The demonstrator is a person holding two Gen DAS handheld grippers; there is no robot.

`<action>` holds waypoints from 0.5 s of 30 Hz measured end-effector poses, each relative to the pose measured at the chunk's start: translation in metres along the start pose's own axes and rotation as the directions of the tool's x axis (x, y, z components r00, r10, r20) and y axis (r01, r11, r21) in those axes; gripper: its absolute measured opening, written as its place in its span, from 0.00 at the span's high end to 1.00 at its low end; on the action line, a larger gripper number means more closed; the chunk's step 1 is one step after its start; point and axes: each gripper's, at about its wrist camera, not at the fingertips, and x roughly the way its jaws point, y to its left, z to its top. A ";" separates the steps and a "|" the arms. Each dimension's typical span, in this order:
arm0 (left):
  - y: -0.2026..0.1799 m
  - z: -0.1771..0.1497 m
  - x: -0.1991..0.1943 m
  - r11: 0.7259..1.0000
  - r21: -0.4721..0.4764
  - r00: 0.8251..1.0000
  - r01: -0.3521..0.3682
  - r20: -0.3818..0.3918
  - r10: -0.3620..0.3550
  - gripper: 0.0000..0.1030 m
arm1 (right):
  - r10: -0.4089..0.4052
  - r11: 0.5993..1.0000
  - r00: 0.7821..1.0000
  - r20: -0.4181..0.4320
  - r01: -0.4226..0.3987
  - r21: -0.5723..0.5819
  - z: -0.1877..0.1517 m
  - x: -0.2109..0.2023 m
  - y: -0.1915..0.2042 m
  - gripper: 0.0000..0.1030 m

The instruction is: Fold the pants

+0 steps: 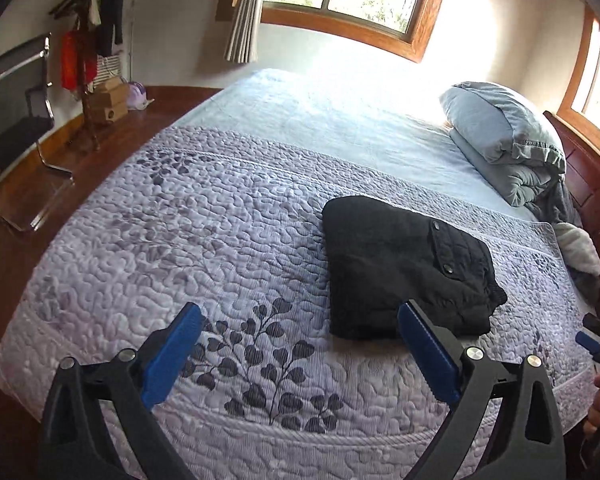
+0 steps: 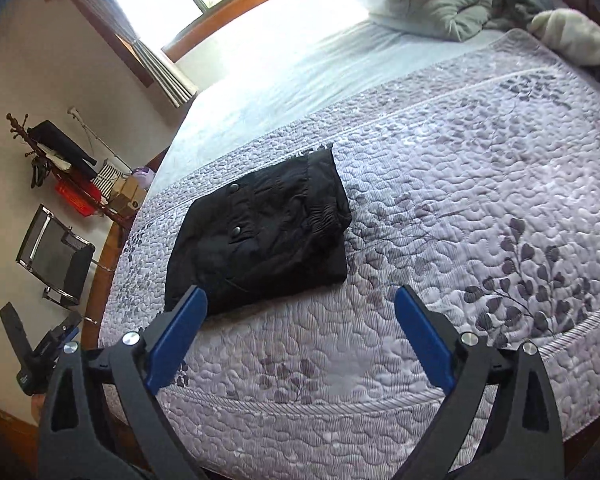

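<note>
Black pants (image 1: 404, 264) lie folded into a compact rectangle on the lilac quilted bedspread (image 1: 220, 240), a snap-button pocket facing up. My left gripper (image 1: 300, 316) hangs above the quilt, short of the bundle and a little to its left, jaws wide apart with nothing between the blue pads. In the right wrist view the same pants (image 2: 260, 228) sit ahead and to the left. My right gripper (image 2: 300, 300) is raised over the quilt (image 2: 460, 200), open and empty. Its left pad (image 2: 180, 332) overlaps the bundle's near corner in the picture without touching it.
Piled grey-blue pillows and bedding (image 1: 508, 140) fill the bed's far right by a wooden headboard (image 1: 592, 184). A black chair (image 1: 16, 120), a coat stand (image 1: 88, 60) and cardboard boxes (image 1: 110, 100) stand on the wood floor to the left. The other gripper (image 1: 598, 340) shows at the right edge.
</note>
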 end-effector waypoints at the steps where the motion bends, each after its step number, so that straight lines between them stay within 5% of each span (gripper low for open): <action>1: -0.003 -0.003 -0.015 1.000 0.014 1.000 -0.005 0.009 0.004 0.04 | -0.020 1.000 0.999 0.028 0.020 -0.020 -0.006 -0.014 0.009 0.07; 15: -0.044 -0.050 -0.164 0.997 0.076 0.997 0.013 0.072 -0.019 0.04 | -0.139 0.927 0.960 0.242 0.212 -0.309 -0.088 -0.166 0.125 0.06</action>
